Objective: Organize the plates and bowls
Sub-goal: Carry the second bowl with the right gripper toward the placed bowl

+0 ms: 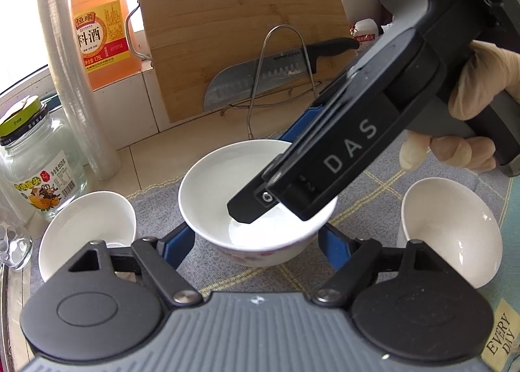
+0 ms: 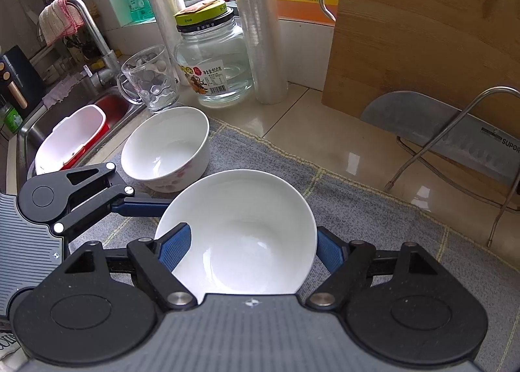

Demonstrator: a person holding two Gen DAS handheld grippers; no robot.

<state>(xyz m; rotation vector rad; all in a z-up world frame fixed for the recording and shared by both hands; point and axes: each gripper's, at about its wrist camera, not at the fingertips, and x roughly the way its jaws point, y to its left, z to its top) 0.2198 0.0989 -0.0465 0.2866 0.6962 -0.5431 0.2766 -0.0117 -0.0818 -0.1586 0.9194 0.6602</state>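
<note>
Three white bowls stand on a grey checked cloth (image 1: 208,261). The middle bowl (image 1: 256,199) has a pink flower pattern on its outside. My left gripper (image 1: 256,242) is open, its blue fingers on either side of this bowl's base. My right gripper (image 1: 247,209) reaches over the bowl's rim from the right. In the right wrist view the right gripper (image 2: 250,242) is open around the same bowl (image 2: 240,235), one blue finger (image 2: 175,248) inside the rim and one outside. A second bowl (image 1: 87,229) sits left, also shown in the right wrist view (image 2: 165,147). A third bowl (image 1: 451,229) sits right.
A bamboo cutting board (image 1: 240,24) leans on the back wall with a cleaver (image 1: 260,79) on a wire stand. A cooking wine jug (image 1: 100,31), plastic wrap roll (image 1: 71,79) and glass jar (image 1: 39,164) stand left. A glass mug (image 2: 149,79) and sink (image 2: 74,134) lie further left.
</note>
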